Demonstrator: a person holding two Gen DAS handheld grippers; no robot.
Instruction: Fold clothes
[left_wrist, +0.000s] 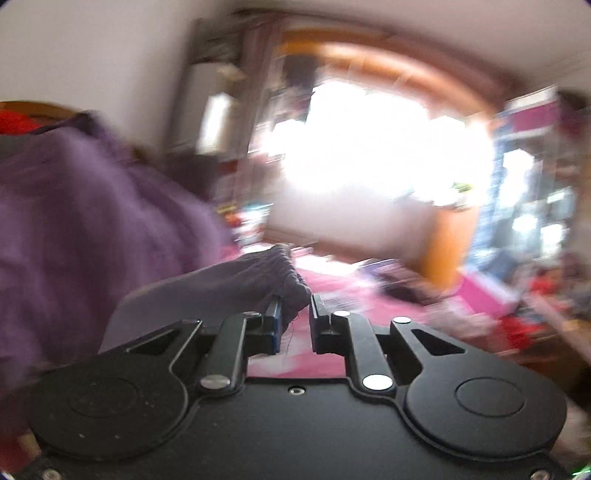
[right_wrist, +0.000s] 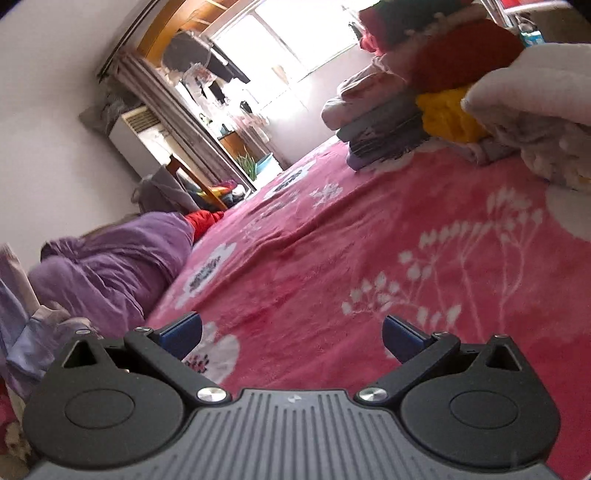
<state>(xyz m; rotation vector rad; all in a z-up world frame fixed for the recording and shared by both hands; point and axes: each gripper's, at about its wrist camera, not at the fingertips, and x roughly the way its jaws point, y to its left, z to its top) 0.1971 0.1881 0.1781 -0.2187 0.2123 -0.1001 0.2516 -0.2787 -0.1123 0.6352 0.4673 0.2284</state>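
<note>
A purple garment (left_wrist: 92, 229) fills the left of the blurred left wrist view, lifted off the bed. My left gripper (left_wrist: 295, 314) is shut on a bunched edge of the purple garment (left_wrist: 266, 273), which trails from the fingers to the left. In the right wrist view the same purple garment (right_wrist: 118, 266) hangs at the left edge of the bed. My right gripper (right_wrist: 291, 332) is open low over the pink flowered blanket (right_wrist: 369, 240), with nothing between its blue pads.
A pile of folded clothes (right_wrist: 424, 92) in red, yellow, grey and pink sits at the far right of the bed. A white fleecy item (right_wrist: 546, 122) lies beside it. A red cloth (right_wrist: 201, 221) lies past the purple garment. A bright window (left_wrist: 369, 155), shelves and furniture stand behind.
</note>
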